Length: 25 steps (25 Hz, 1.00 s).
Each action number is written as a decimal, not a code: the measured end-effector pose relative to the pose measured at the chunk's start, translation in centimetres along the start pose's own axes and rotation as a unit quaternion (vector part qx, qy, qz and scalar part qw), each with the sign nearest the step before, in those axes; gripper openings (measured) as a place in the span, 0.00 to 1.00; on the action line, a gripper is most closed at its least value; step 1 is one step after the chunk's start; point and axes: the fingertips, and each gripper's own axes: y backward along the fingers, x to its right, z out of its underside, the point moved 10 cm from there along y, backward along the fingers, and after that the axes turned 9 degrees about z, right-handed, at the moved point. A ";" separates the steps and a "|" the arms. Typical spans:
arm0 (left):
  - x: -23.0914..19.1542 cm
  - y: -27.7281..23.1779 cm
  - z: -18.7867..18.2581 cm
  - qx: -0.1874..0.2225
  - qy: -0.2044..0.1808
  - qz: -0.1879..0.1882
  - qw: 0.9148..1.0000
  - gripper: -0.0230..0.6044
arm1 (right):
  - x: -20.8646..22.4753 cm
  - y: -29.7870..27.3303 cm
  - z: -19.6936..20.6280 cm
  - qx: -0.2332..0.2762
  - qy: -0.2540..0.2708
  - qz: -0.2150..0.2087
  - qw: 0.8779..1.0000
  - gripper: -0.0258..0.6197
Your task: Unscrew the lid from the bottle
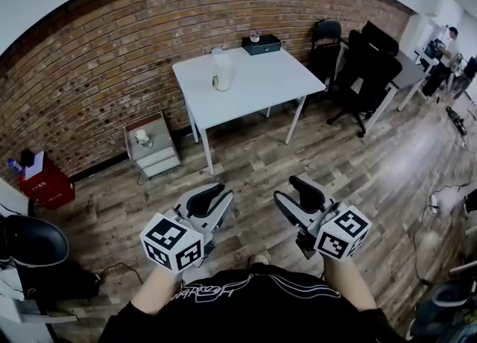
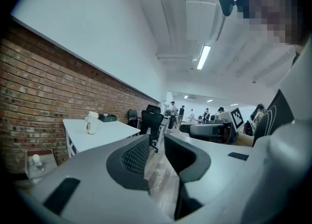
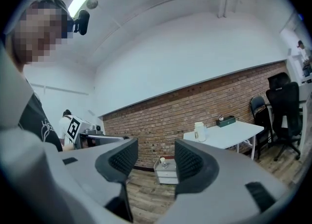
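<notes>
While a rough red brick wall [image 1: 112, 58] curves across the far side and grey-brown wood planks cover the floor [image 1: 358, 162], a flat white rectangular desk [image 1: 261, 84] on thin legs stands at twelve o'clock in the head view. Black padded office chairs [image 1: 369, 73] sit at two o'clock. Near six o'clock, the left hand-held gripper [image 1: 216, 194] has its ribbed dark pads a sliver apart, empty; the right hand-held gripper [image 1: 289, 191] gapes wider, also empty. The pale cylindrical bottle [image 1: 221, 71] stands upright at the desk's ten o'clock, its lid [image 1: 218, 53] on, well apart from both.
</notes>
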 end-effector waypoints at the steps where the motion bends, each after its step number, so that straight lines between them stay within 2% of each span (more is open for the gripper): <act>1: -0.2 0.0 0.1 0.002 0.000 0.001 1.000 0.23 | 0.2 -0.1 0.0 0.000 -0.004 -0.001 1.000 0.38; 3: -0.8 0.0 0.2 0.008 0.001 -0.002 1.000 0.26 | 0.6 -0.3 0.1 -0.001 -0.010 -0.005 1.000 0.47; 5: -1.5 -0.1 0.4 0.003 -0.002 -0.006 1.000 0.38 | 1.1 -0.9 0.4 -0.002 -0.011 -0.006 1.000 0.54; 7: -2.5 -0.4 0.5 -0.003 -0.004 -0.011 1.000 0.46 | 2.0 -1.7 0.6 -0.003 -0.010 -0.004 1.000 0.57; 12: -6.2 -2.6 0.5 -0.004 0.019 -0.011 1.000 0.54 | 5.5 -5.4 0.8 0.000 -0.010 0.002 1.000 0.65; 18: -13.2 -6.0 -0.7 -0.016 0.018 -0.036 0.999 0.58 | 10.7 -12.8 0.2 -0.009 -0.017 -0.003 1.000 0.71; 25: -22.8 -12.0 -2.3 -0.027 0.027 -0.049 0.998 0.60 | 17.9 -22.1 -1.6 -0.027 -0.021 0.002 0.999 0.73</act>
